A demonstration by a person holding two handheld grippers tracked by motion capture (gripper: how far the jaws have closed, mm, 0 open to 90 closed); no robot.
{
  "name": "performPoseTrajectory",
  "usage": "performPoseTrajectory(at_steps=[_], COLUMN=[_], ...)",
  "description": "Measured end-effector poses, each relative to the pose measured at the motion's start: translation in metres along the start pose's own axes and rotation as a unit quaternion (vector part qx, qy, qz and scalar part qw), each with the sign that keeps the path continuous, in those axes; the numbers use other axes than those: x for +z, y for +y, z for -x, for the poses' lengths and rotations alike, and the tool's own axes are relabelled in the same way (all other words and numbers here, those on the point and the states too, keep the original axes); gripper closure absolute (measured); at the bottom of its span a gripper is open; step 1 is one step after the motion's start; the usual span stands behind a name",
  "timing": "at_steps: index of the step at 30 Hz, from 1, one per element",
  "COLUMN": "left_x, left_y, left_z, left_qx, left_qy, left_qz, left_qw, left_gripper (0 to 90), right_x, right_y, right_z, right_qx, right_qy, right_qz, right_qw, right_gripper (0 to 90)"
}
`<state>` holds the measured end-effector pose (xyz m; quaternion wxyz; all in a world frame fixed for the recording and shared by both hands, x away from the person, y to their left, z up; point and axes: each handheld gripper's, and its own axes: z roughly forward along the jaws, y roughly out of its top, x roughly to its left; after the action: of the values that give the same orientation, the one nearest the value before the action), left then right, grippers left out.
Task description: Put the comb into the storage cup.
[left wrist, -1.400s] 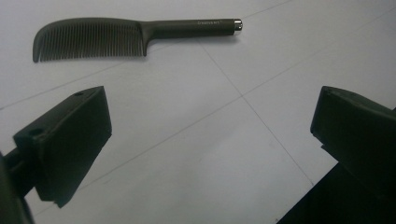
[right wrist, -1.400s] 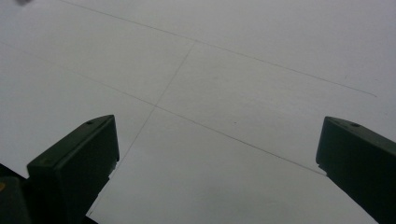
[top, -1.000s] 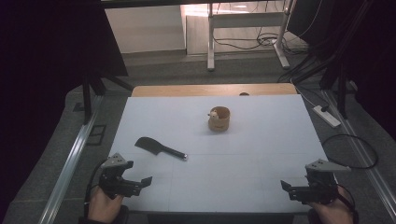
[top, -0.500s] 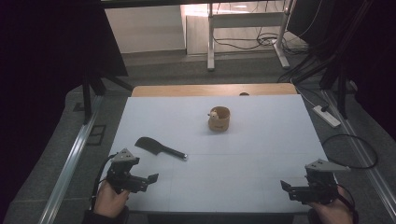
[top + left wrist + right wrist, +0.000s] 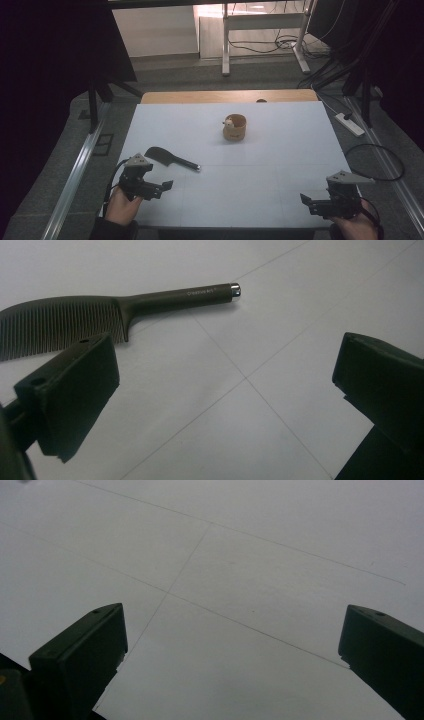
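A dark comb (image 5: 170,158) lies flat on the white table (image 5: 280,150) at the left, its handle pointing right. In the left gripper view the comb (image 5: 125,310) lies just beyond the jaws, teeth at the left and a metal cap on the handle end. My left gripper (image 5: 161,189) is held open a little in front of the comb, with nothing between its jaws (image 5: 230,385). Near the front right corner, my right gripper (image 5: 308,203) is open over bare table (image 5: 235,650). A small wooden cup (image 5: 234,127) stands farther back at the middle.
A strip of bare wood (image 5: 200,96) runs along the table's far edge. On the floor at the right lie a power strip (image 5: 348,124) and a black cable (image 5: 380,165). Metal rails run along both sides of the table.
My left gripper has moved right and a little forward, closer to the comb. The right gripper, comb and cup have stayed put.
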<state>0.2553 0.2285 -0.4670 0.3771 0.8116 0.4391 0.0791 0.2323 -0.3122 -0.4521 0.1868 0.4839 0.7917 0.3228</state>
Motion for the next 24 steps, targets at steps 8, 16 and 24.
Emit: performPoseTrajectory(at_steps=[8, 16, 24], left_x=[0.005, 0.014, 0.021], left_y=[0.009, 0.020, 0.027], left_z=[-0.003, -0.006, -0.011], left_qx=[0.001, 0.003, 0.002], left_qy=[0.001, 0.008, 0.009], left_qz=[-0.004, -0.005, -0.011], left_qw=[1.0000, 0.9999, 0.9999], left_gripper=[0.0, 0.0, 0.0], right_x=[0.000, 0.001, 0.001], right_y=[0.000, 0.000, 0.000], right_z=[0.000, 0.000, -0.001], right_qx=[-0.001, -0.003, -0.006], right_qy=[0.000, 0.001, 0.002], right_qz=[-0.002, -0.004, -0.007], right_qw=[1.0000, 1.0000, 1.0000], right_gripper=[0.0, 0.0, 0.0])
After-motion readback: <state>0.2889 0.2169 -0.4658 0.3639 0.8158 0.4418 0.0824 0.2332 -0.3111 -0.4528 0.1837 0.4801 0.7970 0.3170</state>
